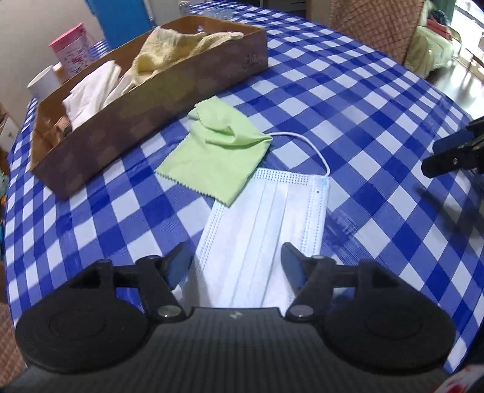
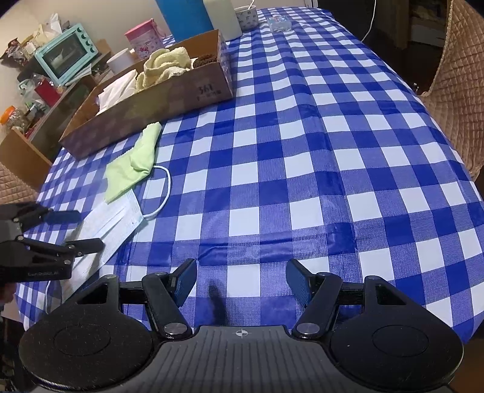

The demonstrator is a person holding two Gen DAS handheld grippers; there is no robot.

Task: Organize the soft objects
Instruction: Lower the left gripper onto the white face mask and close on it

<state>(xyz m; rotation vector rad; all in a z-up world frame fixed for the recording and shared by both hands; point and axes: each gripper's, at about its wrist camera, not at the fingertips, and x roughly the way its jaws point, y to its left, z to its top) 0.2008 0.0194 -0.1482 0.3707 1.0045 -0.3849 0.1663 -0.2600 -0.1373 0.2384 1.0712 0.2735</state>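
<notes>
A pale blue face mask (image 1: 260, 229) lies flat on the checked tablecloth, its white ear loop (image 1: 305, 142) curling away. A green cloth (image 1: 214, 145) overlaps its far corner. My left gripper (image 1: 234, 257) is open, its fingers either side of the mask's near end, just above it. In the right wrist view the mask (image 2: 112, 223) and green cloth (image 2: 133, 163) lie at the left. My right gripper (image 2: 240, 272) is open and empty over bare tablecloth. A brown cardboard box (image 1: 169, 90) behind holds a yellow towel (image 1: 169, 51) and white cloth (image 1: 93, 90).
The box (image 2: 169, 102) stands at the table's far left. A pink container (image 2: 142, 37), white cup (image 2: 121, 63) and blue bottle (image 2: 184, 18) stand behind it. A teal toaster oven (image 2: 66, 56) sits on a shelf. Quilted chairs (image 2: 453, 84) flank the table.
</notes>
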